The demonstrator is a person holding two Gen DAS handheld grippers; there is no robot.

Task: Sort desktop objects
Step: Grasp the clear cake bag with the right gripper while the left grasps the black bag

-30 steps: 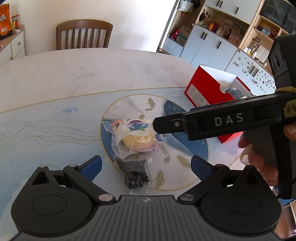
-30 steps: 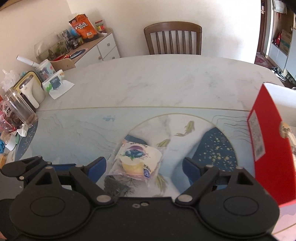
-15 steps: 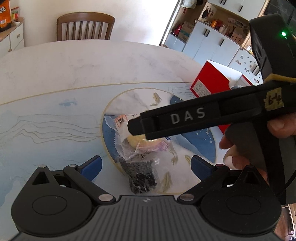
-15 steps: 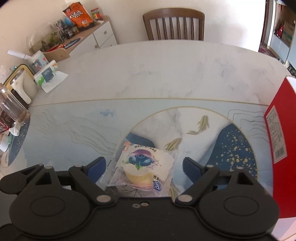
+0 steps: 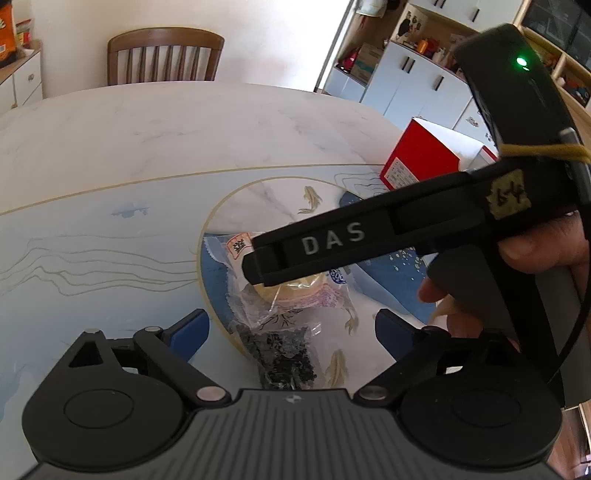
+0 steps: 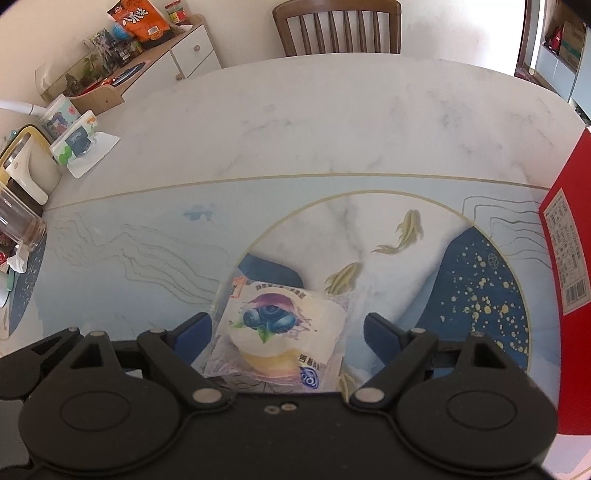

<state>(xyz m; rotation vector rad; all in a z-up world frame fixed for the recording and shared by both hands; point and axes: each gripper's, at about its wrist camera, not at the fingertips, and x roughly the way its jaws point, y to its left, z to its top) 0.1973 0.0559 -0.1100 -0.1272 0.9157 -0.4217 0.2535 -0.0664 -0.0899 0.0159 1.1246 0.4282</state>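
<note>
- Meanwhile, at the far left of the right wrist view, a clear jar (image 6: 18, 218), a white jug (image 6: 26, 173) and small printed packets (image 6: 74, 142) crowd the edge of the worktop (image 6: 332, 122), a marble-patterned surface with pale blue waves and gold fish.
- Behind them, a sideboard (image 6: 184, 55) carries an orange snack bag (image 6: 142, 22); a wooden chair (image 6: 338, 26) stands at the worktop's far side.
- Left gripper (image 5: 291, 325): its blue fingers (image 5: 188, 332) stand wide apart, having just closed a little, with a small bag of dark pieces (image 5: 280, 350) lying on the worktop between them, touched by neither finger.
- At centre, the wrapped blueberry cake (image 6: 280, 332) lies flat on the round fish design, one end overlapping the dark bag.
- Right gripper (image 6: 288, 332): its fingers (image 6: 380, 336) are spread wide on either side of the cake, close to the wrapper's edges; whether the pads touch the wrapper cannot be told.
- In the left wrist view, the right gripper's black body, marked "DAS", slants down across the cake, with a person's hand (image 5: 532, 254) around its handle.
- At right, a red box (image 6: 569, 288) with a white label and barcode stands on the worktop, well apart from the cake.
- Beyond it, white cabinets (image 5: 417, 85) and open shelves line the room.
</note>
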